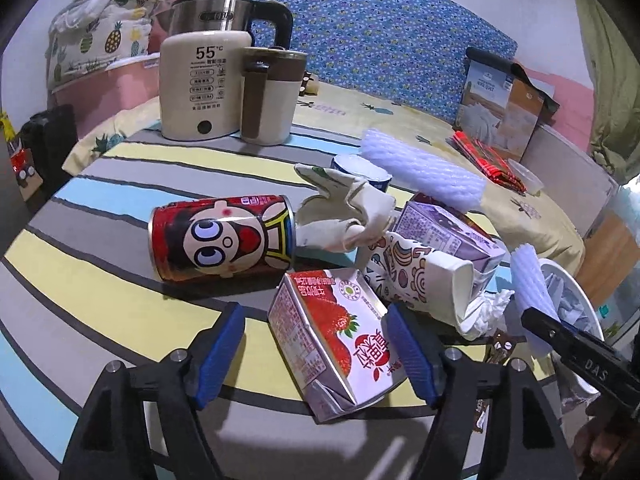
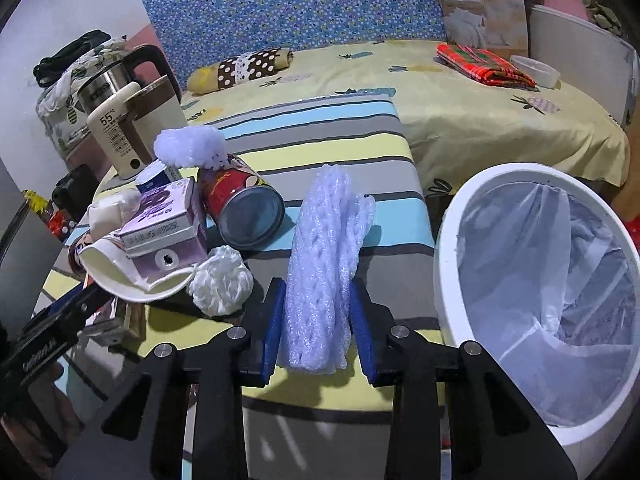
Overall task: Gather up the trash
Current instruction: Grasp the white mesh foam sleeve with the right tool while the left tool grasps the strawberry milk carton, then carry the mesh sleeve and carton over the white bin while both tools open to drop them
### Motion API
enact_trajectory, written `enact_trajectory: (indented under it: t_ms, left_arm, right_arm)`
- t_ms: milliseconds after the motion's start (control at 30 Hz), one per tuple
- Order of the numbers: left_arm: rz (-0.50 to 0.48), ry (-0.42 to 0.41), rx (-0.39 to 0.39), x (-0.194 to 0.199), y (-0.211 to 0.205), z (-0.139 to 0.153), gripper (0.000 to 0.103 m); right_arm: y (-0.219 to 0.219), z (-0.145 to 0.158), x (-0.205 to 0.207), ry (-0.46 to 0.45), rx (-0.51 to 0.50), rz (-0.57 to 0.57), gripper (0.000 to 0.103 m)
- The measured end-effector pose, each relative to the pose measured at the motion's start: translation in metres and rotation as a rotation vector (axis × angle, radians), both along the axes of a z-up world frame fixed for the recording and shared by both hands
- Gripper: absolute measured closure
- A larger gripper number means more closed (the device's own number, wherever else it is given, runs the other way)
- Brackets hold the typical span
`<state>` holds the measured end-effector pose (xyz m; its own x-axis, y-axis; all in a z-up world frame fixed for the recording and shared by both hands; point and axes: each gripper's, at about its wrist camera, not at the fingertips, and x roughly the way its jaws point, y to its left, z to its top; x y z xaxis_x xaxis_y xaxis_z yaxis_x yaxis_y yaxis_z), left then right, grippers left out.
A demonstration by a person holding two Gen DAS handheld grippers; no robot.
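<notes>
A white foam net sleeve [image 2: 326, 276] is pinched upright between the blue pads [image 2: 274, 332] of the right gripper [image 2: 320, 334], its top reaching well beyond the fingertips. Just to this gripper's right, the lined white bin [image 2: 452, 248] is seen, mouth open. To its left, a crumpled white wad [image 2: 220, 282] lies near the pad, with a red can [image 2: 240, 204] on its side further ahead.

The left gripper [image 1: 320, 354] is spread wide, and a strawberry milk carton [image 1: 332, 338] is framed between its pads [image 1: 216, 356], lying on the striped cloth [image 1: 120, 316]; contact cannot be judged. Ahead of it, the can [image 1: 222, 238], a purple carton [image 1: 448, 234] and a squashed paper cup [image 1: 420, 280] are piled.
</notes>
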<state>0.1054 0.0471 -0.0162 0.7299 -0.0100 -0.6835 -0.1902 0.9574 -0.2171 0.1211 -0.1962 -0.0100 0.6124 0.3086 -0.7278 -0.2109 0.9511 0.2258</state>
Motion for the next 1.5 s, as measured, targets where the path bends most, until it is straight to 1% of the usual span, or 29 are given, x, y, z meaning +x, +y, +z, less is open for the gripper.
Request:
enact_trajectory:
  t_ms: [133,233,300,333,367,400,467,567,800,967,1100,1300,1400,1500]
  left_arm:
    - [-0.008,0.011,-0.029,0.005,-0.003,-0.003,0.028]
    - [-0.036,0.033,-0.055,0.010,-0.010,-0.007,0.028]
    - [-0.041,0.038,-0.051,0.012,-0.014,-0.007,0.028]
    - [-0.041,0.036,-0.044,0.012,-0.016,-0.007,0.031]
    - [-0.045,0.027,-0.037,0.011,-0.017,-0.005,0.040]
    - [-0.050,0.020,-0.033,0.009,-0.018,-0.004,0.043]
    - [-0.052,0.010,-0.006,0.004,-0.021,-0.001,0.059]
    - [-0.055,-0.009,0.012,-0.006,-0.023,0.002,0.066]
    - [-0.046,-0.083,0.109,-0.039,-0.024,0.020,0.067]
    - [-0.049,-0.121,0.116,-0.054,-0.023,0.035,0.067]
    - [-0.081,-0.154,0.113,-0.057,-0.034,0.049,0.067]
    - [-0.196,-0.190,0.100,-0.051,-0.073,0.063,0.067]
    - [-0.253,-0.199,0.093,-0.044,-0.093,0.065,0.067]
    - [-0.334,-0.194,0.075,-0.033,-0.121,0.064,0.067]
  right_arm:
    - [-0.002,0.004,0.004,-0.025,-0.002,-0.003,0.068]
    - [-0.003,0.006,0.004,-0.033,-0.004,-0.008,0.068]
    - [-0.003,0.006,0.005,-0.039,-0.008,-0.009,0.068]
    - [-0.003,0.006,0.003,-0.039,-0.008,-0.008,0.068]
    - [-0.003,0.006,0.003,-0.041,-0.008,-0.007,0.068]
    - [-0.003,0.006,0.002,-0.043,-0.009,-0.005,0.068]
    - [-0.003,0.007,0.000,-0.050,-0.017,-0.001,0.068]
    - [-0.004,0.009,-0.003,-0.061,-0.017,0.009,0.069]
    - [-0.007,0.014,-0.013,-0.089,-0.013,0.031,0.069]
    - [-0.012,0.016,-0.018,-0.102,-0.004,0.032,0.069]
    - [-0.019,0.020,-0.020,-0.112,0.000,0.021,0.069]
    - [-0.037,0.023,-0.024,-0.124,-0.010,-0.015,0.069]
    - [-0.052,0.022,-0.025,-0.121,-0.012,-0.050,0.069]
    - [-0.071,0.019,-0.025,-0.108,-0.011,-0.095,0.069]
